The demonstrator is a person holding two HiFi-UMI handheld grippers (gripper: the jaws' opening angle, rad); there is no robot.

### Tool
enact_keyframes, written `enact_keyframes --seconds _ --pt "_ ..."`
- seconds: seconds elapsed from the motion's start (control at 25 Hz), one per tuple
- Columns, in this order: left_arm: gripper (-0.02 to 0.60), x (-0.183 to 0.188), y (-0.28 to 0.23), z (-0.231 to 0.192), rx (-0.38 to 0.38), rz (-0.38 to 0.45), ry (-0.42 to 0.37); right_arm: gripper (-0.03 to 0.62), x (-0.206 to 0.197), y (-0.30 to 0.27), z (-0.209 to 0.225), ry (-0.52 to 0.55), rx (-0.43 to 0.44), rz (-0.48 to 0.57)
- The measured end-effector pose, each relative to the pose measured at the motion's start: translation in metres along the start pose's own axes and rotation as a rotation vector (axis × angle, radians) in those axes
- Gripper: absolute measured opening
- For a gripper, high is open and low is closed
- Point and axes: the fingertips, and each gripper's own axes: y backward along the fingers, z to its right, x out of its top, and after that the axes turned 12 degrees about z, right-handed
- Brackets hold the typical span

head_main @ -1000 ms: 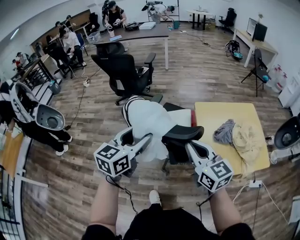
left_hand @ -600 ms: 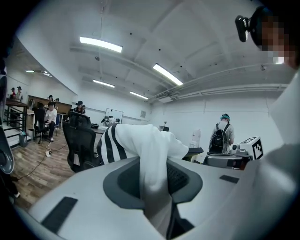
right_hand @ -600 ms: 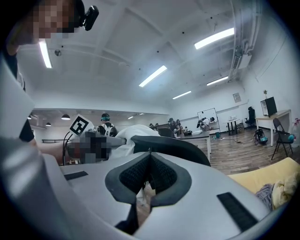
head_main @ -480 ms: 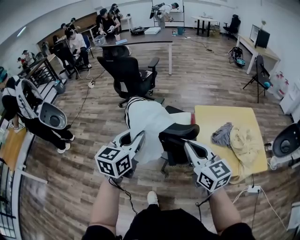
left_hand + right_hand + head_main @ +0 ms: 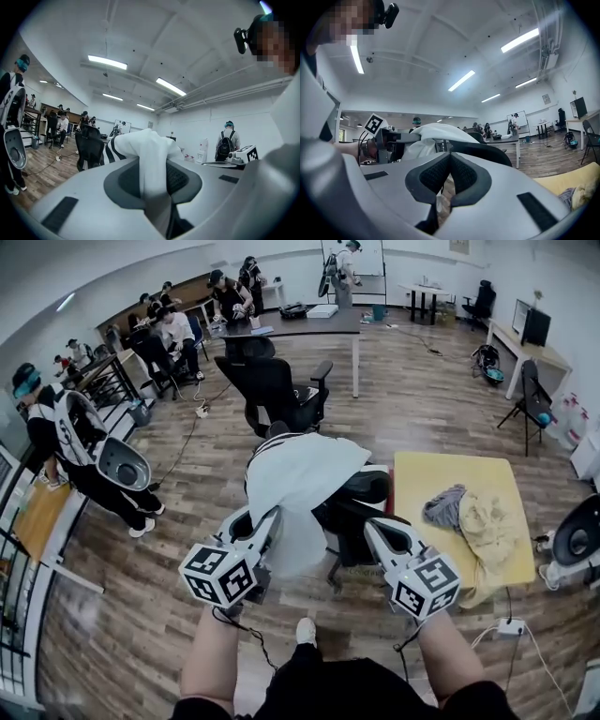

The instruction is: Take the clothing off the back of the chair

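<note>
A white garment with black stripes (image 5: pixel 300 479) is lifted and spread above the black office chair (image 5: pixel 361 502); its right part still drapes over the chair's back. My left gripper (image 5: pixel 272 519) is shut on the garment's lower left edge. In the left gripper view the white fabric (image 5: pixel 150 154) runs down between the dark pads (image 5: pixel 123 180). My right gripper (image 5: pixel 372 529) sits beside the chair's back with its pads (image 5: pixel 433 176) meeting and no cloth seen between them. The garment (image 5: pixel 436 133) shows beyond it, over the chair's back (image 5: pixel 483 152).
A yellow table (image 5: pixel 422 474) stands right of the chair with a heap of clothes (image 5: pixel 469 517) on it. A second black chair (image 5: pixel 277 390) and a long desk (image 5: pixel 300 324) lie farther off. People stand at the left (image 5: pixel 66 446) and at the back. A power strip (image 5: pixel 511 626) lies on the floor at right.
The left jaws have closed on the garment's edge and lifted it; the cloth has risen off the chair's back and spread out. Both grippers have moved upward.
</note>
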Motion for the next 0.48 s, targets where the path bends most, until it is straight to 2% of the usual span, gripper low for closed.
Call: enact_keyframes --seconds 0.24,0.48 --pt "0.099 0.009 0.066 0.031 0.109 0.059 0.000 0.012 0.007 0.030 -0.033 -0.003 0.088 -0.017" --pt "0.100 0.008 0.124 0.049 0.199 0.080 0.010 0.012 0.007 0.051 -0.065 -0.007 0.159 -0.025"
